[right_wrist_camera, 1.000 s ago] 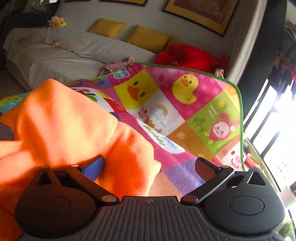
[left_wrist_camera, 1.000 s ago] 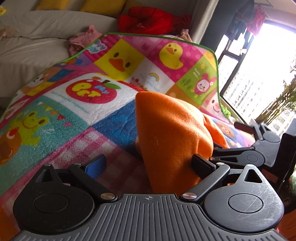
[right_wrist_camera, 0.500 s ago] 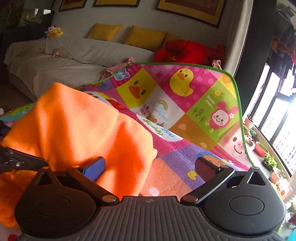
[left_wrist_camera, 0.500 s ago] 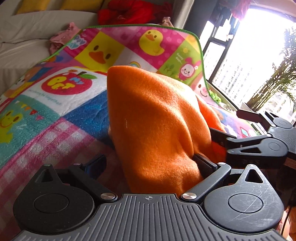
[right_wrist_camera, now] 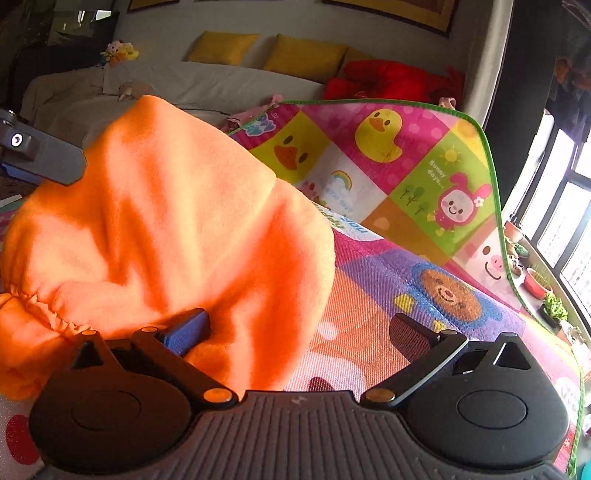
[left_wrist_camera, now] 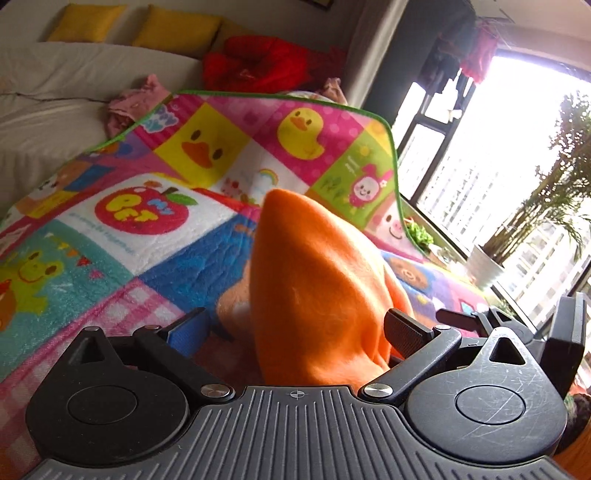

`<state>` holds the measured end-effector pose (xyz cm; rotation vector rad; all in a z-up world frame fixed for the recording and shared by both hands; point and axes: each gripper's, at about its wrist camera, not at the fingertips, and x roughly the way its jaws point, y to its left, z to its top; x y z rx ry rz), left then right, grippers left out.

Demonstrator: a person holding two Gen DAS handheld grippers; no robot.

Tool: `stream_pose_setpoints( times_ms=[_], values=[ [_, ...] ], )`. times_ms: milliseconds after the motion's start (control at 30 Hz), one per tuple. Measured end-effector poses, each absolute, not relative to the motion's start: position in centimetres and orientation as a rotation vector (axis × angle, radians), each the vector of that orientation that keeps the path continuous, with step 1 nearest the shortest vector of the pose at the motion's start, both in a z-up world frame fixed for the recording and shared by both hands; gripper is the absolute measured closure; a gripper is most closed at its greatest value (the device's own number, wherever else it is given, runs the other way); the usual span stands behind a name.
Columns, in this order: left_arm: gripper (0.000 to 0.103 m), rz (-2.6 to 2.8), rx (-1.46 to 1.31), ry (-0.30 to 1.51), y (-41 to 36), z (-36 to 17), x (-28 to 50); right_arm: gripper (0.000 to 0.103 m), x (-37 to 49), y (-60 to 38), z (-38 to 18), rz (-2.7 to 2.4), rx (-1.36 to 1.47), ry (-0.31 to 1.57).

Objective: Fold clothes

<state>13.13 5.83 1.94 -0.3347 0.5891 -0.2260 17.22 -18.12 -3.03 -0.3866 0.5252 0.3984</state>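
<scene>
An orange fleece garment (left_wrist_camera: 317,288) lies bunched in a tall hump on a colourful cartoon play mat (left_wrist_camera: 122,251). My left gripper (left_wrist_camera: 295,328) is open, its jaws wide apart, with the garment's near end between the fingers and touching the right finger (left_wrist_camera: 404,330). In the right wrist view the same garment (right_wrist_camera: 166,229) fills the left half, with an elastic gathered hem at lower left. My right gripper (right_wrist_camera: 299,328) is open; the fabric drapes over its left finger (right_wrist_camera: 186,330). The other gripper's body (right_wrist_camera: 40,158) shows at far left.
A grey sofa (left_wrist_camera: 55,96) with yellow cushions (left_wrist_camera: 173,26) and a red garment (left_wrist_camera: 258,66) stands behind the mat. Pink clothing (left_wrist_camera: 129,107) lies at the mat's far edge. A window with potted plants (left_wrist_camera: 487,266) is to the right.
Both cameras have tilted and shifted. The orange hump now stands narrower and more upright in the left view. Both grippers stay open with the fabric loose against them.
</scene>
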Motion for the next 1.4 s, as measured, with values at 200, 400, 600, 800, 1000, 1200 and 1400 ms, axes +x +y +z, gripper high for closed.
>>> stream_pose_setpoints(
  times_ms=[200, 400, 600, 800, 1000, 1200, 1400],
  values=[
    [0.0, -0.196, -0.309, 0.671, 5.6, -0.4, 14.3, 0.0, 16.8, -18.3, -2.3, 0.401, -0.396, 0.519],
    [0.0, -0.199, -0.305, 0.696, 5.6, -1.5, 15.0, 0.0, 17.6, -18.2, 0.3, 0.454, -0.354, 0.467],
    [0.0, -0.21, -0.298, 0.7, 5.3, -2.0, 15.2, 0.0, 21.1, -16.5, 1.6, 0.427, -0.315, 0.442],
    [0.0, -0.209, -0.285, 0.698, 5.1, -2.1, 15.4, 0.0, 24.9, -14.1, 0.6, 0.391, -0.351, 0.484],
    [0.0, -0.226, -0.3, 0.697, 5.1, -1.9, 15.3, 0.0, 25.3, -14.4, -1.4, 0.34, -0.405, 0.514],
    [0.0, -0.253, -0.293, 0.676, 4.8, -1.0, 14.5, 0.0, 24.5, -16.1, -2.1, 0.303, -0.376, 0.527],
    [0.0, -0.248, -0.276, 0.702, 4.5, -1.7, 14.9, 0.0, 21.6, -17.8, -2.1, 0.287, -0.431, 0.524]
  ],
)
